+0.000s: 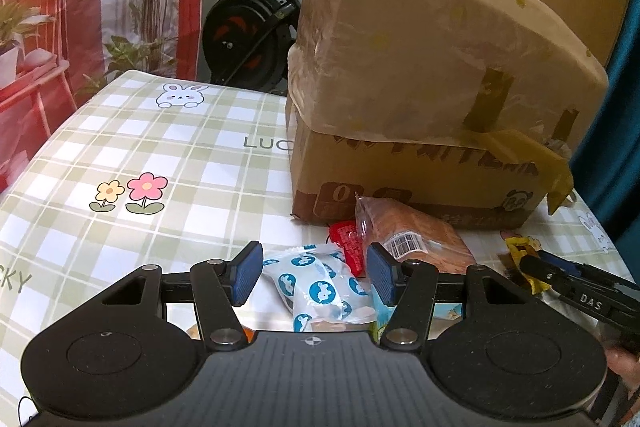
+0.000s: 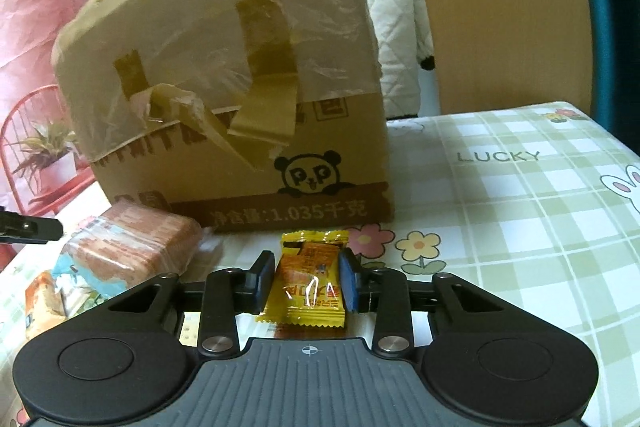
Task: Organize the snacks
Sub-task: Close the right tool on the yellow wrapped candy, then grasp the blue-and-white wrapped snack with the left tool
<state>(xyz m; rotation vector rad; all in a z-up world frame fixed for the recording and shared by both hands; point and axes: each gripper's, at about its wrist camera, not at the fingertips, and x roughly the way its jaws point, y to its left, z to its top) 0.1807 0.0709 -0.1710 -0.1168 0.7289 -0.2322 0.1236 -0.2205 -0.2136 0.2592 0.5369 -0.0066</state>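
- Our right gripper (image 2: pixel 305 281) is closed on a yellow-and-orange snack packet (image 2: pixel 307 287); both blue pads touch its sides, and the packet sits just in front of the cardboard box (image 2: pixel 248 131).
- Our left gripper (image 1: pixel 313 273) stands wide open, its pads on either side of a white packet with blue round prints (image 1: pixel 320 287); we see no contact with it.
- That white packet lies in front of the cardboard box (image 1: pixel 420 99), with a small red packet (image 1: pixel 347 243) between it and the box.
- A clear-wrapped brown cake bar (image 1: pixel 416 239) lies against the box's front lower edge; in the right wrist view the same cake bar (image 2: pixel 144 243) sits at the box's left corner.
- The box is taped with yellowish strips and partly wrapped in plastic film; we cannot see inside it, so its contents are unknown.
- Further packets, one light blue (image 2: pixel 80 277) and one orange (image 2: pixel 44 303), lie beside the cake bar on the side away from the box; their type is probably snack, though blurred.
- Everything rests on a green checked tablecloth (image 1: pixel 160 155) printed with flowers and rabbits.
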